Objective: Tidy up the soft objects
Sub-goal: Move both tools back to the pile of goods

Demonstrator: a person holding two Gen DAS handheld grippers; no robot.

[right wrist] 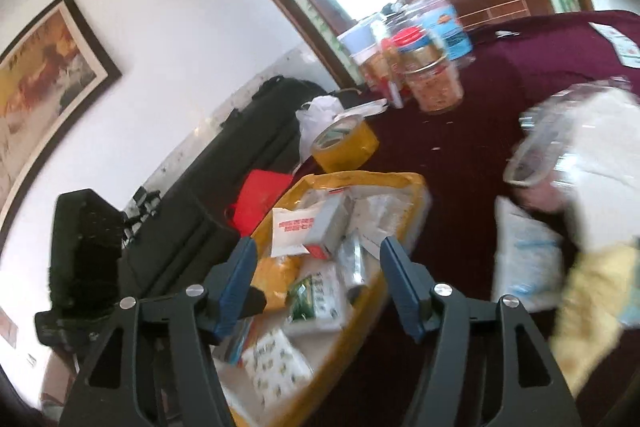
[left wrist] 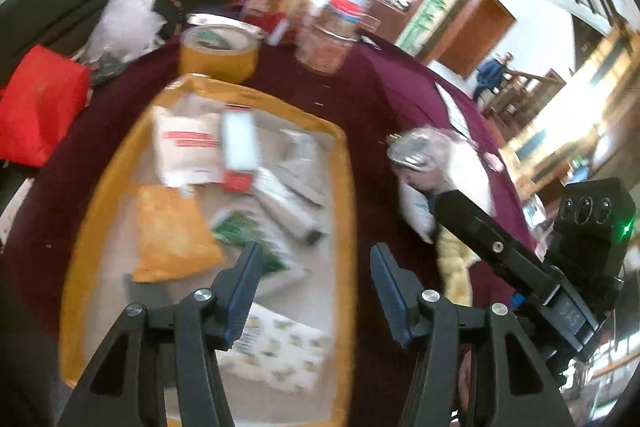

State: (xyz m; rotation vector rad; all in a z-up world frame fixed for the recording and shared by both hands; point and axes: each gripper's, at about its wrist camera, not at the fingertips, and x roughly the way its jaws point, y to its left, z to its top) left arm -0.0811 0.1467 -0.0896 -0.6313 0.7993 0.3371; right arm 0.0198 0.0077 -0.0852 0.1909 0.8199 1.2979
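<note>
A yellow-rimmed tray (left wrist: 344, 187) on a maroon tablecloth holds several soft packets: a white pouch with red print (left wrist: 186, 147), an orange packet (left wrist: 172, 235), a green-and-white packet (left wrist: 248, 239) and a tissue pack with a yellow pattern (left wrist: 280, 355). The tray also shows in the right wrist view (right wrist: 416, 203). A pile of soft items in clear plastic (left wrist: 432, 167) lies right of the tray and also shows in the right wrist view (right wrist: 568, 163). My left gripper (left wrist: 316, 267) is open and empty over the tray's near end. My right gripper (right wrist: 316, 267) is open and empty above the tray's right rim.
A yellow tape roll (left wrist: 218, 53) and several jars (left wrist: 332, 31) stand beyond the tray. A red bag (left wrist: 40, 107) and a white plastic bag (left wrist: 124, 23) sit at the left, by a dark sofa (right wrist: 224, 163). The right gripper's body (left wrist: 520, 251) is at the right.
</note>
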